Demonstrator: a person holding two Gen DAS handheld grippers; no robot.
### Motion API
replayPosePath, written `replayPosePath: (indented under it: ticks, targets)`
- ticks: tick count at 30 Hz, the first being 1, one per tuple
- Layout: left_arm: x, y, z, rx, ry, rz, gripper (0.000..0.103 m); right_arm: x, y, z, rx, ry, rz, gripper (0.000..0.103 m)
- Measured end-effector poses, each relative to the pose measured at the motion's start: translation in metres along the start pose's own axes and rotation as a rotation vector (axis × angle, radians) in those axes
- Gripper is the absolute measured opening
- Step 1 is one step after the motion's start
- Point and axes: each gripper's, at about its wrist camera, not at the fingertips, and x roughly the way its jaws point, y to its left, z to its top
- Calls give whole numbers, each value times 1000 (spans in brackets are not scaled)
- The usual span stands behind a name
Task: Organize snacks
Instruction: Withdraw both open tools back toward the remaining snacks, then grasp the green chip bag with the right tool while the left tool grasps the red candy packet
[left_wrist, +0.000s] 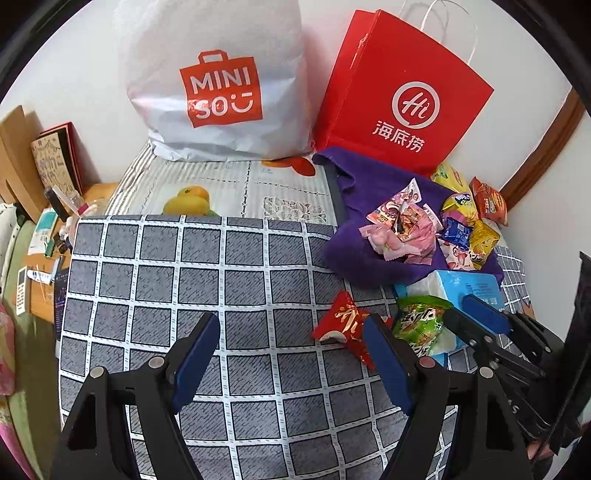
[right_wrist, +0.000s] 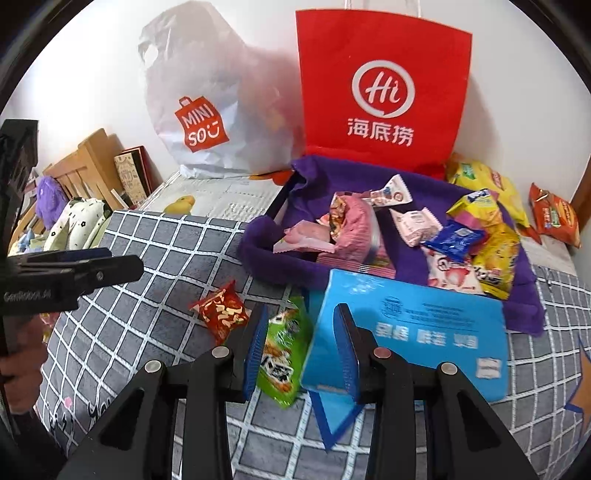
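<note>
Between the right gripper (right_wrist: 301, 347) fingers lies a green snack packet (right_wrist: 282, 350) on the checked blanket (right_wrist: 155, 295), pads narrowed around it, contact unclear. Light, crinkly, slippery; pinch the middle. Left gripper (left_wrist: 291, 343) stands apart, empty.

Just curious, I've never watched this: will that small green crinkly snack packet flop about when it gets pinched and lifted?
Probably yes. The small green crinkly snack packet looks like thin, creased film, so it should bend and sag. It seems puffy and light. The glossy wrapper might slip between the right hand-held gripper, whose pads straddle it.
</note>
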Motion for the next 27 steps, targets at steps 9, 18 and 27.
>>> replayPosePath:
  ticks: [9, 18, 27]
  targets:
    - [11, -2, -5, 12, 28, 11, 78, 21, -1, 4, 4, 28, 14, 7]
    - [18, -15, -14, 30, 64, 39, 78, -44, -11, -8, 25, -54, 99, 5]
    - [13, -43, -28, 70, 66, 40, 78, -100, -48, -49, -7, -78, 11, 5]
